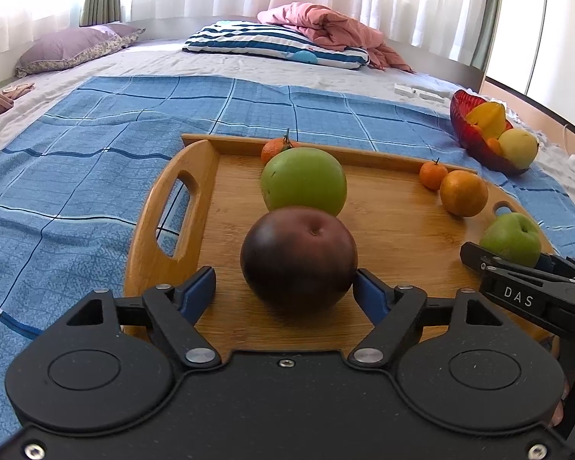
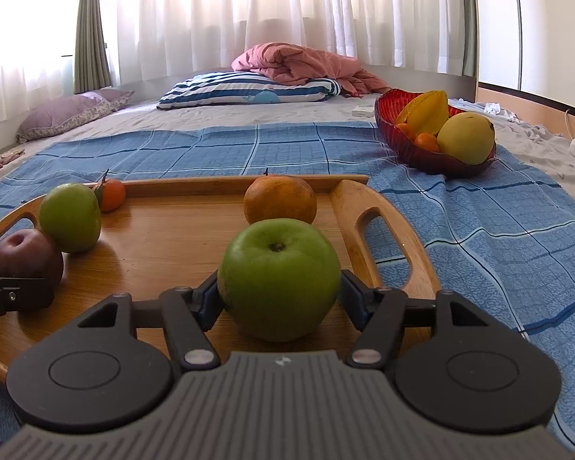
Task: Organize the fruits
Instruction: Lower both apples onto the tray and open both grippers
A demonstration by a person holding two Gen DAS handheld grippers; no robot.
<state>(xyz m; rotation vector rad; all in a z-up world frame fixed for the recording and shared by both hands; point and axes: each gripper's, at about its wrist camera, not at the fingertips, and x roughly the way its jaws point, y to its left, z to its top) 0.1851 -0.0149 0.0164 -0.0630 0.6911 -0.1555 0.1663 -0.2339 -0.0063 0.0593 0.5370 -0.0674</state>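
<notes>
We stand over the wooden tray (image 1: 395,237), which lies on a blue checked cloth (image 1: 76,191) spread over a bed, with a gripper at a fruit on each side.

On the left, the left gripper (image 1: 283,287) has its fingers wide around a dark red apple (image 1: 299,257). The apple rests on the tray floor near the left handle. There is a clear gap at the left pad, while the right pad sits just beside the skin, so nothing is clamped. Right behind the apple, touching or nearly so, sits a big green fruit (image 1: 303,184), with a small tangerine (image 1: 274,149) against the back rim.

On the right, the right gripper (image 2: 280,291) straddles a green apple (image 2: 280,276), which also sits on the tray, near the right handle. Both pads lie right at its sides, and we cannot tell whether they press or only flank it. An orange (image 2: 280,199) stands just behind it.

We judge that we are at the hand-off point of a step: either both apples are freshly set down or both are about to be taken. Going on means either closing squarely on each apple or backing straight out without nudging it into the fruit behind.

The tray's raised rim and handles hem in both sides. Past the right handle the cloth is open all the way to the red bowl (image 2: 410,149), which is already well filled with fruit.
</notes>
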